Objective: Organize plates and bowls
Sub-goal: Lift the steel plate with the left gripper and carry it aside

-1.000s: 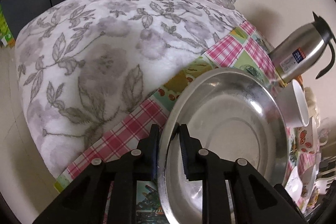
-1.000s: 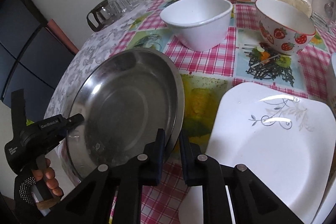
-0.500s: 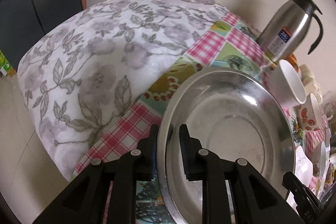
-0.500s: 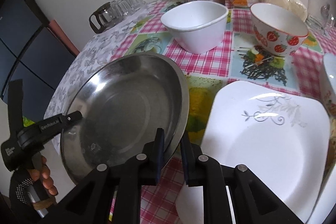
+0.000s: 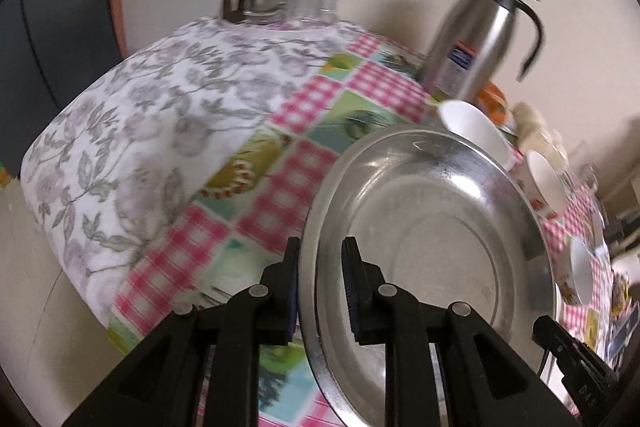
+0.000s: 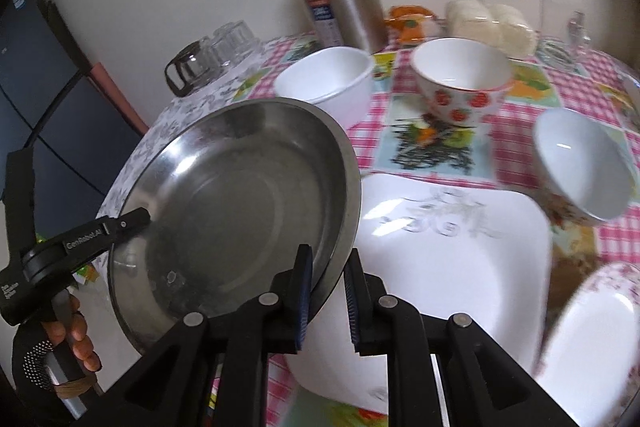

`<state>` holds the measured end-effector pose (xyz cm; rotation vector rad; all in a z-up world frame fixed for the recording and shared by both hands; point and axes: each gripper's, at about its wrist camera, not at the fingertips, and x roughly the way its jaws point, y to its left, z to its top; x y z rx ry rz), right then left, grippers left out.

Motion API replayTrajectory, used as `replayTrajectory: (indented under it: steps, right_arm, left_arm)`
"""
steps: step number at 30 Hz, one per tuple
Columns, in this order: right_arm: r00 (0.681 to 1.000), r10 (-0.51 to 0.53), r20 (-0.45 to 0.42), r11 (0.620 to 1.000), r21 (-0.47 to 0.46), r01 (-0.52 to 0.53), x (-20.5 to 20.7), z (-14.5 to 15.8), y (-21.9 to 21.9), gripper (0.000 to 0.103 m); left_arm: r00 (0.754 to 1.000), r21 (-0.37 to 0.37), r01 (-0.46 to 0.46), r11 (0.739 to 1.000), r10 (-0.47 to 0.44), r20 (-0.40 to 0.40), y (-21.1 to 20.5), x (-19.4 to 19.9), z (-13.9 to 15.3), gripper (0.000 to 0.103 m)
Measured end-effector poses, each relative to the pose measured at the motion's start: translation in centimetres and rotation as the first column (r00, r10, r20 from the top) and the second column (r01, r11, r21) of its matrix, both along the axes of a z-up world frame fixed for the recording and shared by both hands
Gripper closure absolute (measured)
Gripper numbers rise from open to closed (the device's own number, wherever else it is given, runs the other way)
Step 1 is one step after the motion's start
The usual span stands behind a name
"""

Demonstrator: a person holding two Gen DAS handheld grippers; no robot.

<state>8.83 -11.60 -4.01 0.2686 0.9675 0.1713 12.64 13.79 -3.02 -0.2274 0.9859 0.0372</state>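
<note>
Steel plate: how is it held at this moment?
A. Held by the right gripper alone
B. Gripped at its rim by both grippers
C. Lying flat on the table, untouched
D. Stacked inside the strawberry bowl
B: the steel plate has its rim between the fingers of the left gripper and the right gripper, on opposite edges.

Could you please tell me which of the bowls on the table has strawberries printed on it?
The strawberry bowl in front of the orange packet; the white bowl beside it is plain.
</note>
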Motion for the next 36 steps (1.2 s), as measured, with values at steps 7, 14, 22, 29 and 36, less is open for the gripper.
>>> replayTrajectory:
  steps: [7,14,22,29,36]
  right_arm:
    - [0.996,-0.085,0.002,0.996,-0.015,0.085,-2.9,1.2,-4.6,0.086]
    - [0.988,-0.152,-0.008,0.988,-0.013,0.151,-6.2,0.7,-8.1,0.084]
    - [0.982,-0.186,-0.037,0.982,-0.021,0.186,-7.4,-1.2,-10.5,0.084]
    - [0.982,-0.185,-0.028,0.982,-0.047,0.184,-7.4,-1.6,-11.2,0.084]
    - [0.979,-0.204,-0.022,0.979,-0.029,0.203,-6.8,-2.1,-12.1,0.084]
  left_arm:
    - [0.992,0.041,0.128,0.991,-0.129,0.009,-5.3,-1.2,0.5,0.083]
    - [0.97,0.068,0.242,0.968,-0.24,-0.036,-9.4,-2.3,-0.5,0.083]
    - [0.948,0.108,0.308,0.945,-0.295,-0.119,-12.0,-3.0,-2.9,0.083]
    - [0.937,0.134,0.339,0.931,-0.321,-0.138,-13.0,-3.1,-3.6,0.08]
    - [0.929,0.15,0.362,0.92,-0.344,-0.134,-13.7,-2.9,-3.8,0.08]
